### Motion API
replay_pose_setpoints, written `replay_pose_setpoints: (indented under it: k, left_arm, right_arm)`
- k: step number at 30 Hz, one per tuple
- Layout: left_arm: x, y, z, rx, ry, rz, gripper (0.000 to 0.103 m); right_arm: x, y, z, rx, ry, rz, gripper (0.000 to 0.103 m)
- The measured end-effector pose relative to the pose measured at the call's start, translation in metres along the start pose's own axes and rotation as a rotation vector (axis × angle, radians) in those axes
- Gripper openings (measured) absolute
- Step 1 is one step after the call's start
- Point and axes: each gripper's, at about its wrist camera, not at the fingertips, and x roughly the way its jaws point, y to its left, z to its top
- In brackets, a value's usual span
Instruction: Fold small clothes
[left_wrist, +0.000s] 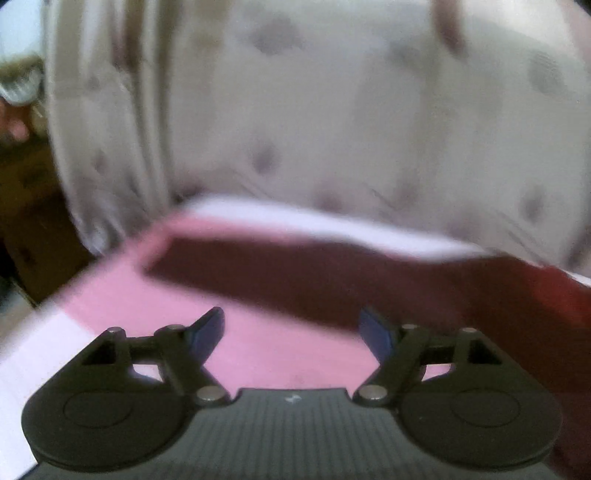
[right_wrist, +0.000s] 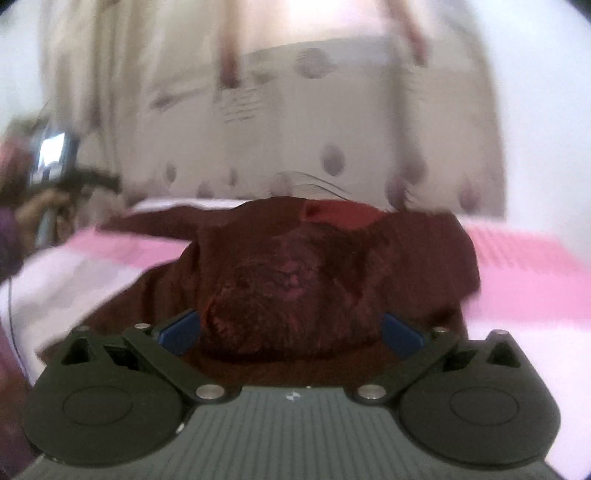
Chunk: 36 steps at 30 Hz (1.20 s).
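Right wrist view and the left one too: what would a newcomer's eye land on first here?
First the dark red garment, bunched in a heap on the pink-and-white sheet, right ahead of the open right tool. In the left view the same cloth stretches flat across the sheet beyond the open left tool, which hangs over bare pink. Behind both hangs a pale curtain with dark spots.

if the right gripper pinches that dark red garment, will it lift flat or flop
The dark red garment will probably flop, since it already lies bunched and wrinkled. It looks light and thin, so likely easy to lift. On the pink cover, pushing probably crumples it rather than sliding it.
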Motion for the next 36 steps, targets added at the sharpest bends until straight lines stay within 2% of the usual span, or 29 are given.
replay_pose_setpoints:
  k: [2, 5, 7, 8, 10, 14, 16, 18, 20, 21, 22, 24, 27, 29, 31, 33, 36]
  left_arm:
    - [-0.008, -0.017, -0.022, -0.035, 0.053, -0.113, 0.080]
    - [-0.013, -0.044, -0.047, -0.009, 0.077, -0.203, 0.080]
    - [-0.015, -0.056, -0.059, 0.006, 0.078, -0.220, 0.080]
    - [-0.016, -0.062, -0.066, 0.013, 0.065, -0.229, 0.080]
    - [-0.015, -0.070, -0.077, 0.018, 0.049, -0.213, 0.080]
    - [-0.005, -0.064, -0.092, -0.023, 0.066, -0.197, 0.080]
    - [-0.011, -0.054, -0.093, -0.068, 0.000, -0.203, 0.080]
    - [-0.014, -0.051, -0.097, -0.096, -0.022, -0.193, 0.080]
    - [-0.013, -0.051, -0.097, -0.111, -0.015, -0.185, 0.080]
    - [-0.011, -0.049, -0.097, -0.122, -0.010, -0.173, 0.080]
    - [-0.011, -0.047, -0.097, -0.133, -0.006, -0.169, 0.080]
    - [-0.009, -0.042, -0.099, -0.160, 0.008, -0.171, 0.080]
    - [-0.007, -0.037, -0.100, -0.190, 0.013, -0.171, 0.080]
    - [-0.007, -0.038, -0.101, -0.190, 0.011, -0.170, 0.080]
    - [-0.007, -0.038, -0.101, -0.188, 0.011, -0.169, 0.080]
    - [-0.007, -0.038, -0.101, -0.190, 0.011, -0.169, 0.080]
    - [-0.009, -0.038, -0.101, -0.190, 0.009, -0.161, 0.080]
  right_arm:
    - [0.009, 0.014, 0.003, -0.128, 0.026, 0.023, 0.096]
    - [0.022, 0.035, 0.000, -0.321, 0.048, 0.051, 0.087]
    - [0.033, 0.047, -0.005, -0.460, 0.082, 0.050, 0.074]
    - [0.038, 0.050, -0.009, -0.513, 0.095, 0.053, 0.070]
    - [0.050, 0.056, -0.011, -0.595, 0.142, 0.055, 0.055]
    - [0.066, 0.072, -0.018, -0.798, 0.182, 0.072, 0.052]
    - [0.070, 0.077, -0.017, -0.852, 0.183, 0.080, 0.051]
    - [0.076, 0.076, -0.006, -0.850, 0.216, 0.104, 0.051]
    - [0.080, 0.074, 0.003, -0.836, 0.242, 0.132, 0.040]
    - [0.082, 0.073, 0.006, -0.839, 0.248, 0.124, 0.025]
    - [0.080, 0.073, 0.009, -0.850, 0.237, 0.100, 0.016]
    - [0.072, 0.069, 0.015, -0.855, 0.183, 0.064, 0.013]
    - [0.051, 0.047, 0.035, -0.810, 0.080, -0.036, 0.012]
    - [0.038, 0.017, 0.053, -0.750, 0.021, -0.134, 0.012]
    - [0.022, -0.027, 0.075, -0.636, -0.022, -0.243, 0.012]
    - [0.003, -0.084, 0.096, -0.486, -0.065, -0.347, 0.011]
    - [-0.018, -0.170, 0.111, -0.268, -0.093, -0.472, 0.011]
